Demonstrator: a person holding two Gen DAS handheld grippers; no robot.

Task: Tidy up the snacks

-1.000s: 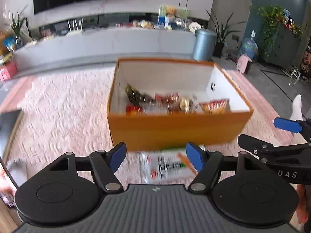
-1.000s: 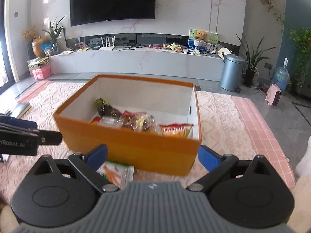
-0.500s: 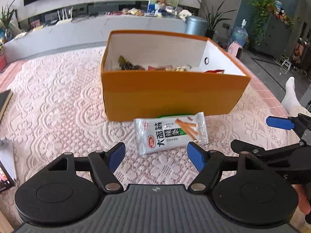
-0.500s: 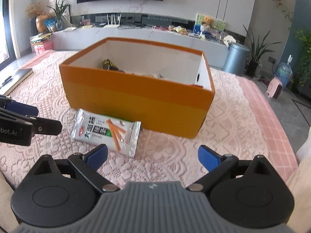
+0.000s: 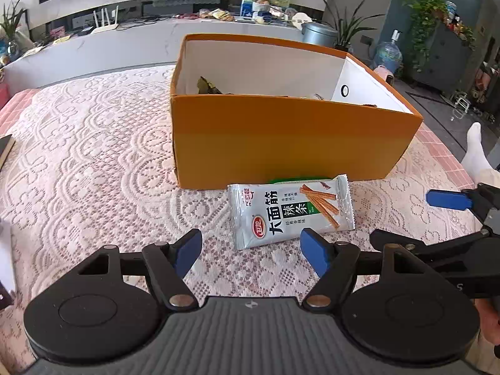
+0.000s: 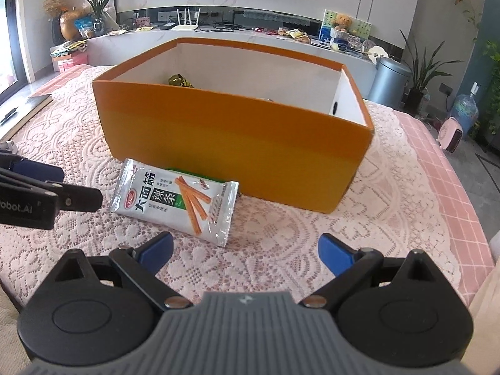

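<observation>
Left claw, nearer, jaws apart and empty, packet just ahead, long axis crosswise; right claw likewise apart.

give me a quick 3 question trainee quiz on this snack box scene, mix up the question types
1. True or false: the silver snack packet lies inside the orange box.
2. Multiple choice: the left gripper is
A. shut on the packet
B. open with nothing between its pads
C. shut on the box rim
3. Fill in: the packet lies flat on the lace ____, in front of the box's near wall.

Key:
1. False. It lies outside, on the cloth by the near wall; whether it touches the wall cannot be told.
2. B. The right gripper is open too.
3. tablecloth
</observation>
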